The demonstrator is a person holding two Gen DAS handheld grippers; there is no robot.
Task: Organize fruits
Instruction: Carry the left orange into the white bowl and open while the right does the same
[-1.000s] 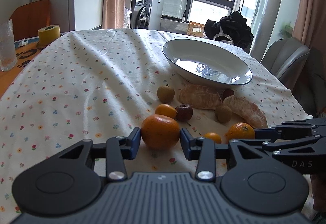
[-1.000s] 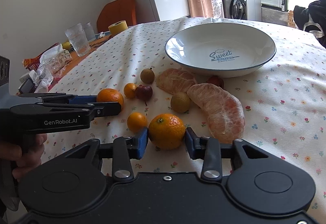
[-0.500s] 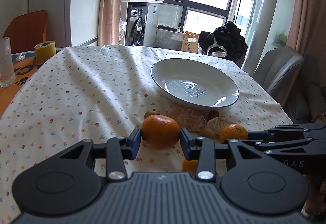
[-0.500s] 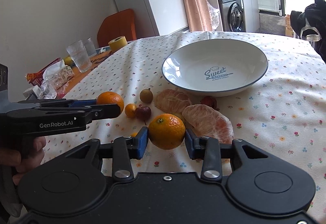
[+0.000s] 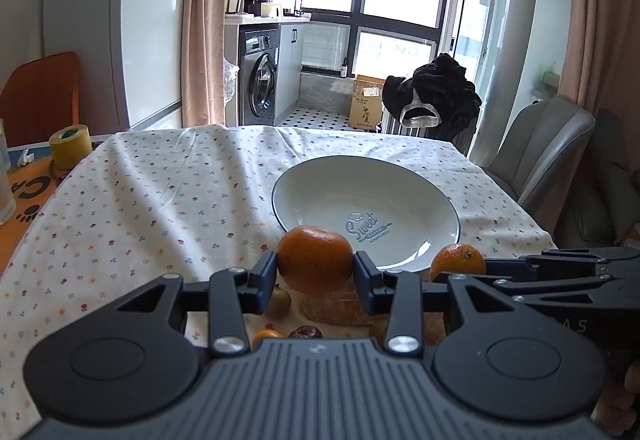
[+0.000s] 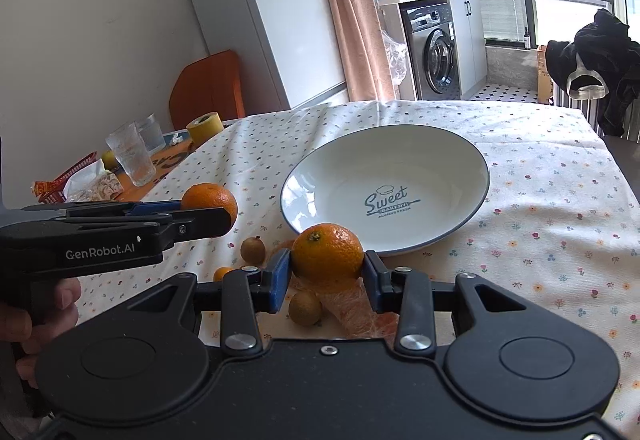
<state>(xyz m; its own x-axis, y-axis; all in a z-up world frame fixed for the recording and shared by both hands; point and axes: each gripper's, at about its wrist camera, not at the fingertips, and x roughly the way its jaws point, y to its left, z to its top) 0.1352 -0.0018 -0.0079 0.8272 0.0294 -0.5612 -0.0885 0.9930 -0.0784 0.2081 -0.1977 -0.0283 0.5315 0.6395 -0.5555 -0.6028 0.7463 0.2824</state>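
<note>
Two round oranges are off the tabletop, each pinched at its sides between blue pads. The one in the left tongs (image 5: 315,265) has a smooth, slightly flattened skin (image 5: 315,258) and hangs in front of the near rim of the plate (image 5: 404,176). The one in the right tongs (image 6: 327,269) shows its green stem dimple turned up and toward the camera (image 6: 328,251). The white plate is shallow, dark-rimmed, with "Sweet" printed inside. Below lie peeled pomelo segments (image 6: 352,306), two small brown round fruits (image 6: 253,249) (image 6: 305,308), a small kumquat (image 6: 222,273) and a dark reddish fruit (image 5: 306,332).
</note>
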